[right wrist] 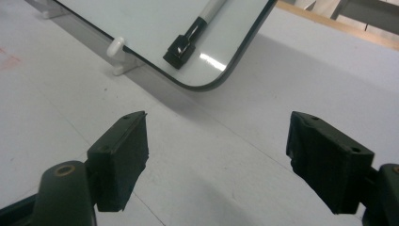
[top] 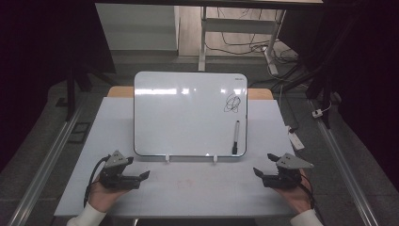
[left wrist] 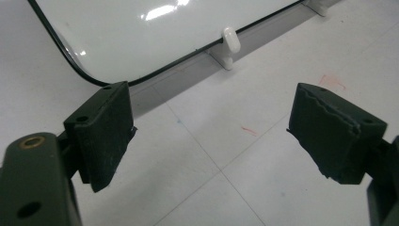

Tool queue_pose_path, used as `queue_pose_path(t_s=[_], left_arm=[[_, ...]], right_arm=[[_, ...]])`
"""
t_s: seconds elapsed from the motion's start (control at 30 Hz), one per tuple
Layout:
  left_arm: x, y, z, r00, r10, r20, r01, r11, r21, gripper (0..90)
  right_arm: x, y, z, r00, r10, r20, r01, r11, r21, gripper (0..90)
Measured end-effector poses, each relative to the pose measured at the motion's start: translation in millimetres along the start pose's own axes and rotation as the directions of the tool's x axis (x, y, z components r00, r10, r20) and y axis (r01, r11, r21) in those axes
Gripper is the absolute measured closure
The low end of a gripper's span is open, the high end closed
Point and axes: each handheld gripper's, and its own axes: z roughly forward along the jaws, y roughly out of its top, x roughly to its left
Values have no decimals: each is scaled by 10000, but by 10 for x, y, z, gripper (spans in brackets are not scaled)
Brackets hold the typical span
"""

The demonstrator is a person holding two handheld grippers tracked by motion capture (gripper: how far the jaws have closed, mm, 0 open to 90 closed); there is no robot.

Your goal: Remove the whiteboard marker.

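Note:
A whiteboard (top: pixel 188 113) leans back on two white clips (top: pixel 167 158) in the middle of the white table (top: pixel 197 193). A black scribble (top: pixel 232 103) is at its upper right. Below the scribble, a black-capped marker (top: pixel 235 137) lies on the board, cap end down. My left gripper (top: pixel 137 168) rests open near the board's lower left corner, nothing between its jaws. My right gripper (top: pixel 264 165) rests open off the lower right corner, also holding nothing. The left gripper view has the board's corner (left wrist: pixel 155 33) and one clip (left wrist: pixel 230 40) ahead of the open gripper (left wrist: pixel 211 132). Ahead of the open gripper (right wrist: pixel 216 155) in the right gripper view lies the marker (right wrist: pixel 193 33).
Faint red smudges (left wrist: pixel 331 81) mark the table in front of the board. Metal rails (top: pixel 47 160) run along the floor on both sides of the table. Desk legs and loose cables (top: pixel 244 47) lie beyond the far edge.

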Motion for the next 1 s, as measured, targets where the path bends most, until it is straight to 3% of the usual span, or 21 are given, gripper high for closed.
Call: queue_pose_path(t_s=[0.07,0.4,0.67,0.83,0.87,1.0], left_arm=[[-2,0,3,10000,6,-7,-6,10000,13,149],[-7,4,57,10000,25,13,-26,9998,194,149],[-9,3,74,10000,70,-41,-69,9995,305,148],[-23,-1,95,9999,144,-39,-143,9991,393,147],[-26,-4,98,9997,222,-60,-219,9989,421,146],[-35,-10,102,9995,307,-88,-303,9985,464,144]], right_arm=[[-3,2,-4,9999,120,-92,-120,9999,-53,245],[5,41,-24,9992,209,329,-210,9998,26,255],[121,317,8,9978,317,587,-310,9994,-118,295],[183,507,116,9958,457,799,-451,9989,-93,323],[197,597,211,9927,620,1033,-628,9980,39,327],[190,746,454,9883,922,1218,-970,9947,336,376]])
